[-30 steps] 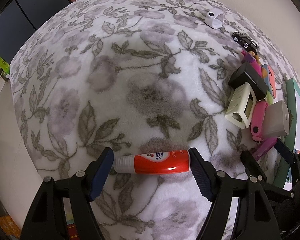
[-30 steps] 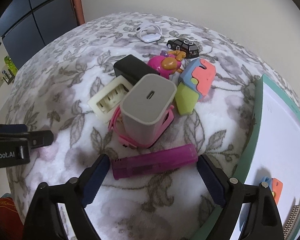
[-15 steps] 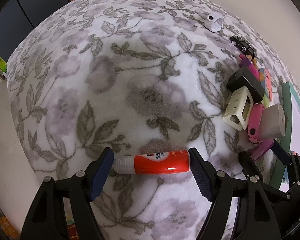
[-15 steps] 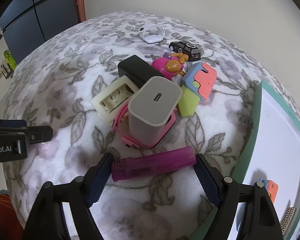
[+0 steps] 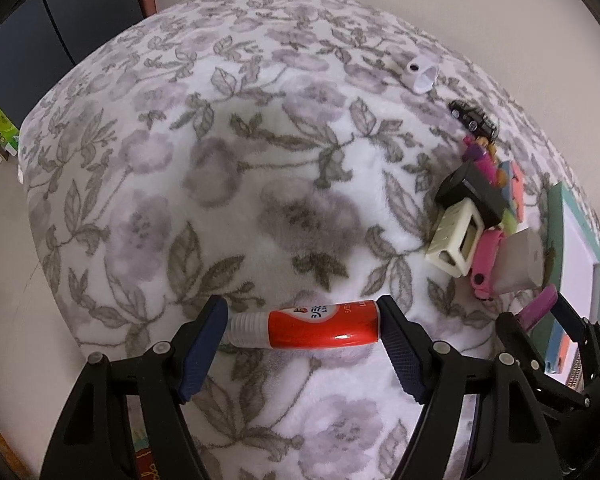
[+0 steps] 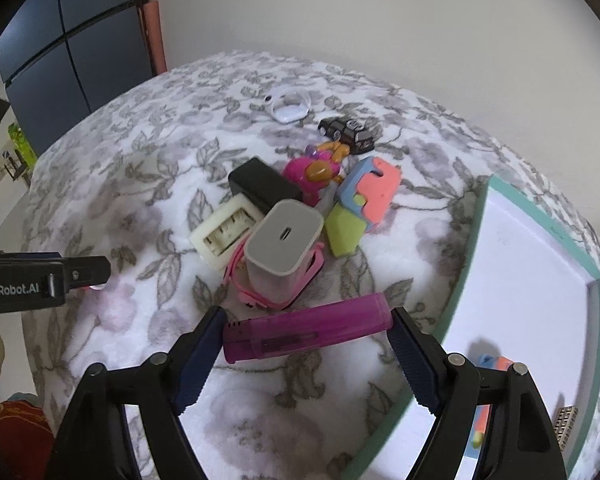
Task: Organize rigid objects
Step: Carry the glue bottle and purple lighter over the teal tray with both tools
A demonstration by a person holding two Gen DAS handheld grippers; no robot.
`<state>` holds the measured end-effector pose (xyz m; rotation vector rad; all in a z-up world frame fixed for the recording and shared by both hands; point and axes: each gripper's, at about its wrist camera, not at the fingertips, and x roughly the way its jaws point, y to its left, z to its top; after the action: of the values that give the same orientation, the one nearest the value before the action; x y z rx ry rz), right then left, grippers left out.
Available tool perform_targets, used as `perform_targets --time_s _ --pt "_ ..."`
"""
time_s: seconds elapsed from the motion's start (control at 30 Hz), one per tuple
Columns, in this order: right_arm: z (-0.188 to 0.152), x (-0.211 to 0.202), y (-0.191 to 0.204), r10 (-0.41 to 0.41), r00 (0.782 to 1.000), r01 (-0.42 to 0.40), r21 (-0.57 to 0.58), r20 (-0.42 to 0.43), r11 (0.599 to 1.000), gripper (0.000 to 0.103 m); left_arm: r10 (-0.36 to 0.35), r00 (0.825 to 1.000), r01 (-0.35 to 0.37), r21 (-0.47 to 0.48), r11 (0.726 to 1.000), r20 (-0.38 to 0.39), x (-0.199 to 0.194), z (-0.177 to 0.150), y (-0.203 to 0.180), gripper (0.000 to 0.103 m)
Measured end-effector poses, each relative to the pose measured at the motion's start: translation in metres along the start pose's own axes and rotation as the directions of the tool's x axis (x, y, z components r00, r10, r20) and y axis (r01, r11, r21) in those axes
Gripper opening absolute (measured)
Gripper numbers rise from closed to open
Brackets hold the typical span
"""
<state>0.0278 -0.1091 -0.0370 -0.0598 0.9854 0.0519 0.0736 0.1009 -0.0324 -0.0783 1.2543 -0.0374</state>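
1. Left wrist view: the red glue tube (image 5: 305,329) is clamped lengthwise between the pads of the left gripper (image 5: 302,330), above the floral blanket (image 5: 228,184).
2. Right wrist view: the purple lighter (image 6: 307,329) is gripped end to end by the right gripper (image 6: 307,334).
3. A grey charger (image 6: 283,249), a cream adapter (image 6: 224,235) and a black block (image 6: 262,185) are seen piled just beyond the lighter.
4. A teal-rimmed tray (image 6: 544,216) is seen to the right of the pile.

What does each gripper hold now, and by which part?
The left gripper holds the red glue tube endwise, fingers on its cap and its base. The right gripper holds the purple lighter likewise, by its two ends.
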Motion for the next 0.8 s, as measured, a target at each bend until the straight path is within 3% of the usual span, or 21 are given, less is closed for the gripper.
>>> perform_targets --time_s 0.17,0.33,0.57,0.8 --pt "0.007 -0.026 -0.016 -0.015 0.998 0.011 0.061 0.061 0.998 0.084 -0.009 0.998 0.007 0.022 1.0 0.058 -0.028 0.005 -0.012 0.077" --pt "0.016 -0.067 -0.043 -0.059 0.987 0.035 0.159 0.149 0.987 0.084 -0.044 0.993 0.033 0.1 0.994 0.112 -0.063 0.016 -0.053 0.077" --pt "0.011 -0.128 -0.095 -0.216 0.942 0.129 0.318 0.256 0.939 0.084 -0.129 0.982 0.094 0.234 0.968 0.141 -0.096 0.017 -0.135 0.077" --pt "-0.009 -0.159 -0.146 -0.378 0.898 0.255 0.433 0.225 0.864 0.084 -0.204 0.966 0.144 0.323 0.935 0.161 -0.111 0.002 -0.209 0.077"
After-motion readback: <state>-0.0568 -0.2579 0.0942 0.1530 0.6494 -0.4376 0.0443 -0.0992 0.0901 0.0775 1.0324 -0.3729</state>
